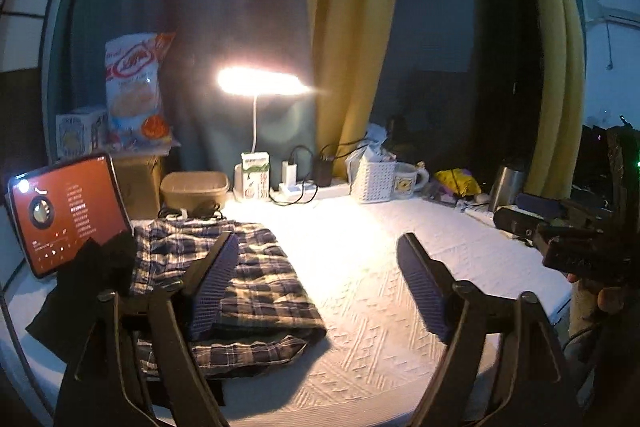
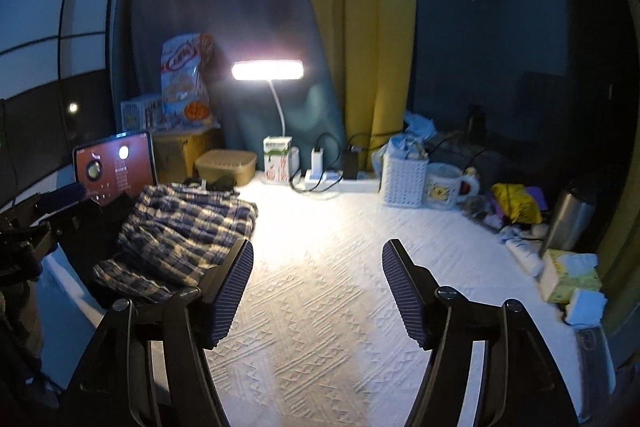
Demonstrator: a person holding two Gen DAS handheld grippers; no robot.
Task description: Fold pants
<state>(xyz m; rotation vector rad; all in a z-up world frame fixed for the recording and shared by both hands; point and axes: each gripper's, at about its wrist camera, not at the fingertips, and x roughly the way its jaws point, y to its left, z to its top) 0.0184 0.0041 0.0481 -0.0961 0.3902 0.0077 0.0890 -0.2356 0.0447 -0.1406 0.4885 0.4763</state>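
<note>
Blue-and-cream plaid pants (image 1: 256,291) lie folded in a pile at the left of the white textured table cover (image 1: 360,327); they also show in the right wrist view (image 2: 180,227). My left gripper (image 1: 320,287) is open and empty, its left finger over the pants. My right gripper (image 2: 318,291) is open and empty above the bare cover, right of the pants. It appears at the right edge of the left wrist view (image 1: 560,227). A black garment (image 1: 80,291) lies left of the pants.
A tablet (image 1: 68,215) leans at the left. Along the back stand a lit desk lamp (image 1: 260,83), milk carton (image 1: 256,179), tan tub (image 1: 194,189), power strip (image 1: 304,189), white basket (image 1: 374,181) and mug (image 1: 410,179). A steel flask (image 2: 568,219) and tissues (image 2: 570,275) sit at the right.
</note>
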